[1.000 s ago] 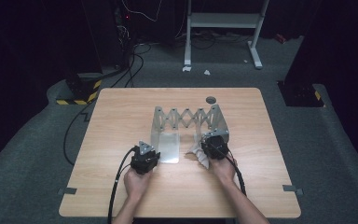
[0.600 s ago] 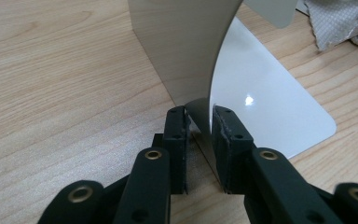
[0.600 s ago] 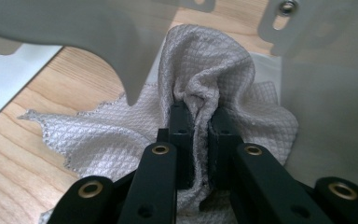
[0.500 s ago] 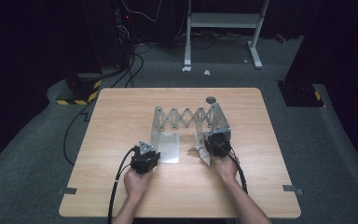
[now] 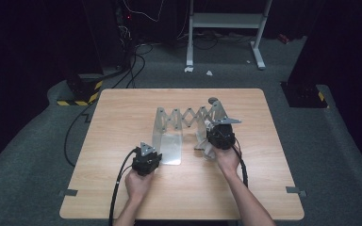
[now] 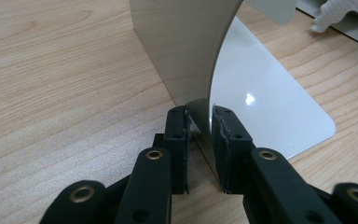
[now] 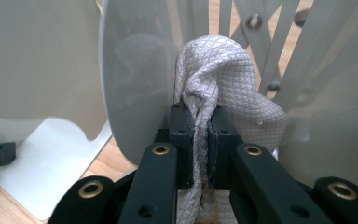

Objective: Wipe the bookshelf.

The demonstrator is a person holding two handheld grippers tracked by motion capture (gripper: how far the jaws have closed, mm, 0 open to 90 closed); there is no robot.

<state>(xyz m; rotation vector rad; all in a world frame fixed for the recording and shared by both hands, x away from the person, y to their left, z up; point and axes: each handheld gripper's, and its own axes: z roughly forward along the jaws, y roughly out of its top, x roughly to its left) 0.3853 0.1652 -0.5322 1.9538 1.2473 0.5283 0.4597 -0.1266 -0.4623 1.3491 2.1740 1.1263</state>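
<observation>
Metal, an accordion bookend rack (image 5: 188, 120), stretches left to right across mid-bench (image 5: 122, 117). My left tongs (image 6: 199, 122) pinch the rack's near-left plate (image 6: 270, 102) edge, steadying it. My right tongs (image 7: 199, 116), closed on a white cloth (image 7: 223, 79), press it against the right upright panel (image 7: 140, 84) just ahead; lattice bars crowd behind.

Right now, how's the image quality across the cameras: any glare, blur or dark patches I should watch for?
High view: the table is evenly lit, the room behind it nearly black. Left gripper view: sharp, with a small bright glare spot on the metal plate and wood grain mirrored in its upright part. Right gripper view: the white cloth is crisp, the metal panels beside it soft and hazy, carrying dim reflections.
</observation>
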